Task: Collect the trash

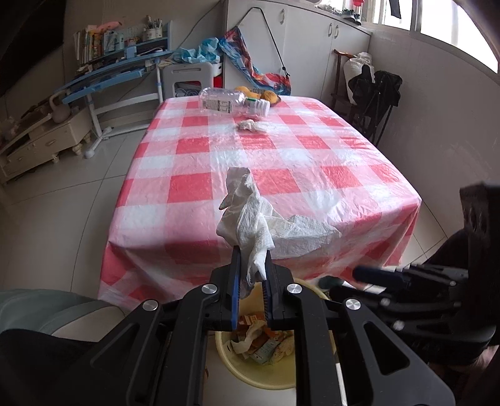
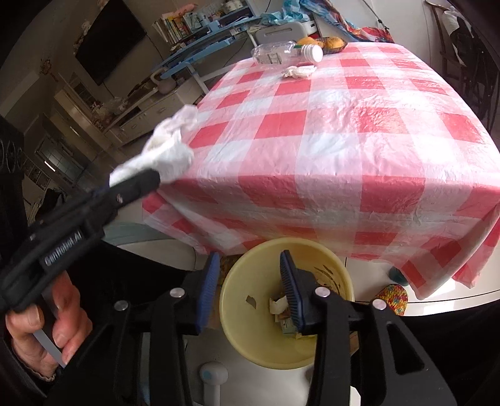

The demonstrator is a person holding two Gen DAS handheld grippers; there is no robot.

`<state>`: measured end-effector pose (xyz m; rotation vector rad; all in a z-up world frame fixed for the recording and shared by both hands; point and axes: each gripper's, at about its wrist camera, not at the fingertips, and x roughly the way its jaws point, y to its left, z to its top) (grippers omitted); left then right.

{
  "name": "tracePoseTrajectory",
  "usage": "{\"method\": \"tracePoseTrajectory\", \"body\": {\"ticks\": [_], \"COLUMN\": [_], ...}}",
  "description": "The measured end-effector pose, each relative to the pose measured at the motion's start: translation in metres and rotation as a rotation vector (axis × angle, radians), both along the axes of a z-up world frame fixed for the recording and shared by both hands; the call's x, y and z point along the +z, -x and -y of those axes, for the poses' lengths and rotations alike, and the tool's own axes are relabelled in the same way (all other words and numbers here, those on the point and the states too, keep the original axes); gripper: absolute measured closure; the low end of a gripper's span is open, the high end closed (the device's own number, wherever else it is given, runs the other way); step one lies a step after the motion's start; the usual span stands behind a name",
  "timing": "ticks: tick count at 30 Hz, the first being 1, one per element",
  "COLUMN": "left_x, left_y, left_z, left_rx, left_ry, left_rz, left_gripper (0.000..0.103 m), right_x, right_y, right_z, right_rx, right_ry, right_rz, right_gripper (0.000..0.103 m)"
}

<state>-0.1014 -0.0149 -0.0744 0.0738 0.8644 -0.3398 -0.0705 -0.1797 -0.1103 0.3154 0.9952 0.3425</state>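
Tissue upright between left fingers

this is somebody's home, a lived-in dining or living room. a table under a red-and-white checked plastic cloth fills the middle, standing on pale glossy floor tiles. against the far wall there's a blue child's study desk stacked with books and a pot of pens, with a grey plastic chair beside it. a flat television hangs on the wall above a low cream cabinet. white cupboards run under a bright window, and a dark chair draped with clothes sits in the corner. a yellow waste bin stands on the floor by the table.
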Motion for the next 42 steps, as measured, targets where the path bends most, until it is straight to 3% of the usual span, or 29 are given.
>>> {"method": "tracePoseTrajectory", "body": {"ticks": [4, 7, 9, 12, 18, 26, 42], "left_x": [-0.028, -0.043, -0.04, -0.026, -0.007, 0.01, 0.018], "left_y": [0.009, 0.015, 0.017, 0.017, 0.013, 0.016, 0.017], "left_z": [0.012, 0.021, 0.022, 0.015, -0.002, -0.01, -0.022], "left_rx": [-0.056, -0.077, -0.071, -0.036, 0.067, 0.143, 0.226], "left_ry": [-0.018, -0.064, -0.072, -0.035, 0.013, 0.007, 0.014], "left_rz": [-0.145, -0.207, -0.179, -0.13, -0.036, 0.078, 0.147], "left_gripper": [0.091, 0.078, 0.057, 0.044, 0.035, 0.025, 0.014], "right_x": [0.022, 0.034, 0.036, 0.037, 0.04, 0.042, 0.046], "right_y": [0.008, 0.015, 0.016, 0.014, 0.011, 0.013, 0.017], "right_z": [0.02, 0.034, 0.04, 0.043, 0.035, 0.022, 0.015], "right_rx": [-0.113, -0.19, -0.22, -0.241, -0.232, -0.197, -0.194], "right_ry": [-0.031, -0.051, -0.059, -0.055, -0.016, 0.053, 0.097], "right_rz": [0.123, 0.199, 0.215, 0.226, 0.256, 0.29, 0.326], "right_gripper": [0.038, 0.031, 0.029, 0.027, 0.022, 0.018, 0.015]}}
